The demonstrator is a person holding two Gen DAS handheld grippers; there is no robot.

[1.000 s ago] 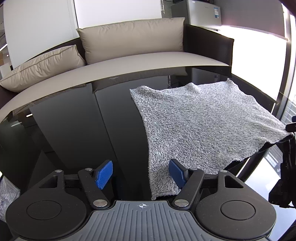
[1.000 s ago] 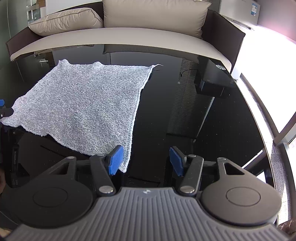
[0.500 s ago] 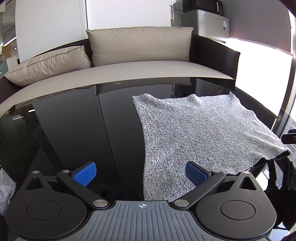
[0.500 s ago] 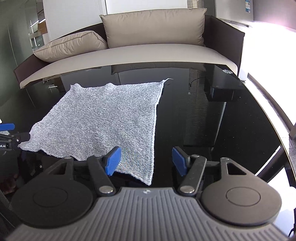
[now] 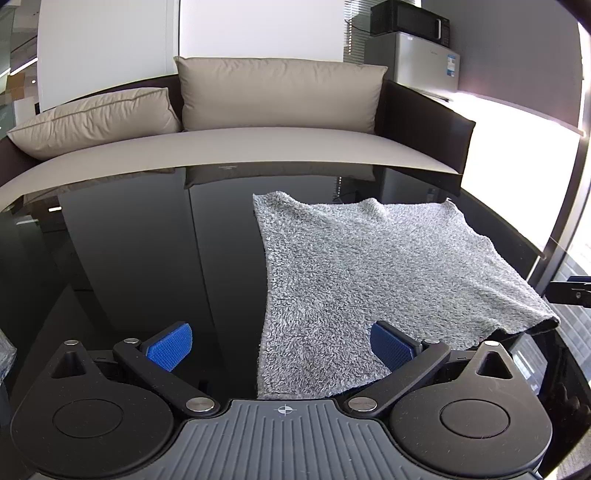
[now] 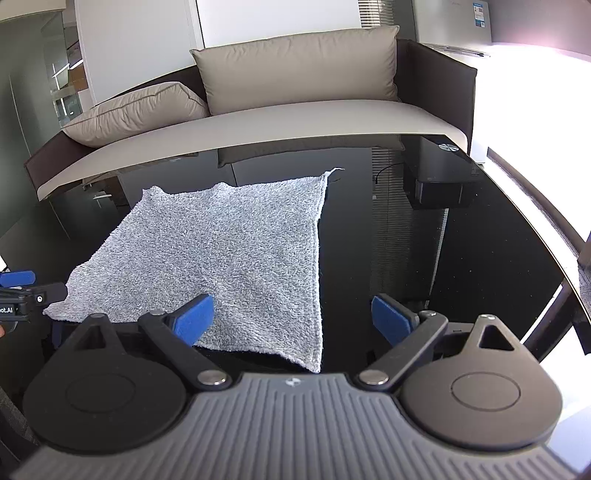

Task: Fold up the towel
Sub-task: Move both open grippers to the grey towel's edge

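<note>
Towel (image 5: 369,273) lies flat; left gripper (image 5: 280,347) and right gripper (image 6: 291,317) gape; microwave (image 5: 410,23) left-view only.

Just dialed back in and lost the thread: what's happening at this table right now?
A person holding two handheld grippers is setting up to fold a grey towel that lies spread flat on the black glass table. Both grippers are open and hold nothing. The left gripper is lined up with the towel's near left corner, the right gripper with its near right corner. No fold is made yet. A beige sofa stands behind the table.
</note>
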